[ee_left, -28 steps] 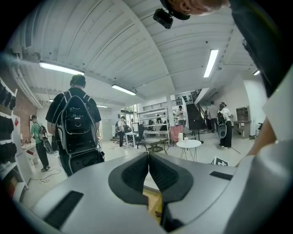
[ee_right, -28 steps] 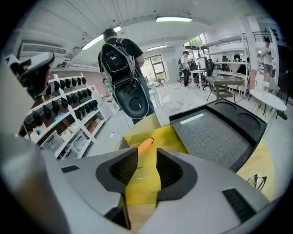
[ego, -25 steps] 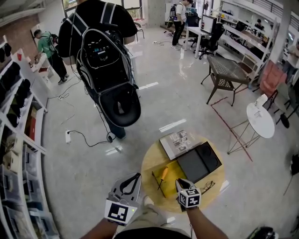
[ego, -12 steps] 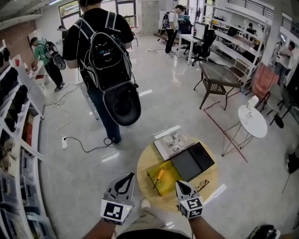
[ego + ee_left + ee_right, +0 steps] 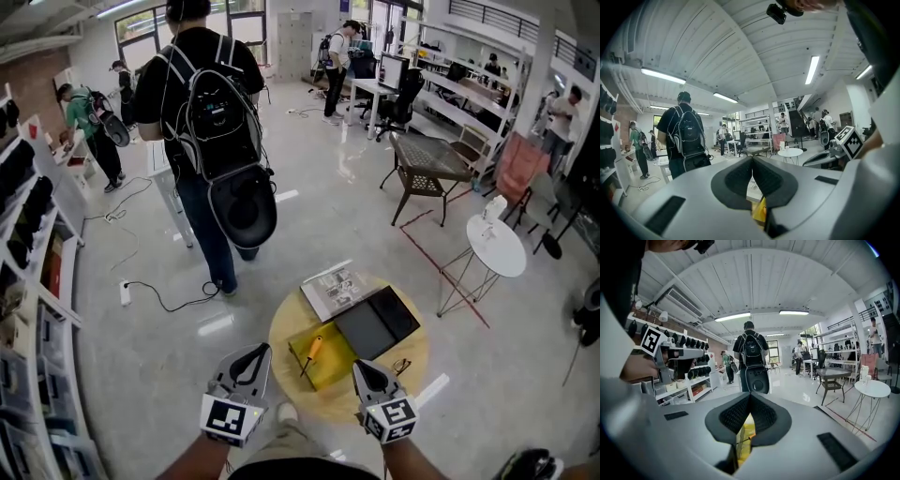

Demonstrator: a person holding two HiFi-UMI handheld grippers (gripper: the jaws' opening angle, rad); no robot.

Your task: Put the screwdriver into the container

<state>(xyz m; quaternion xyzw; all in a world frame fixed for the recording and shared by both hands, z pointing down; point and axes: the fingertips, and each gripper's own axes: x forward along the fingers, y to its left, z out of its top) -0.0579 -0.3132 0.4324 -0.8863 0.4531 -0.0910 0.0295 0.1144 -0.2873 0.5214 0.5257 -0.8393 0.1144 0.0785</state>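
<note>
Closed up since a second ago, my right gripper [image 5: 360, 367] sits shut and empty, as does my left gripper [image 5: 259, 351]; the screwdriver [image 5: 310, 353] lies in the yellow container [image 5: 332, 368].

The left gripper [image 5: 258, 350] and right gripper [image 5: 360, 366] each have a light grey moulded shell that tapers forward, black ribbed pads [image 5: 733, 414] lining the jaws, and a white cube [image 5: 230, 418] bearing black square markers.
</note>
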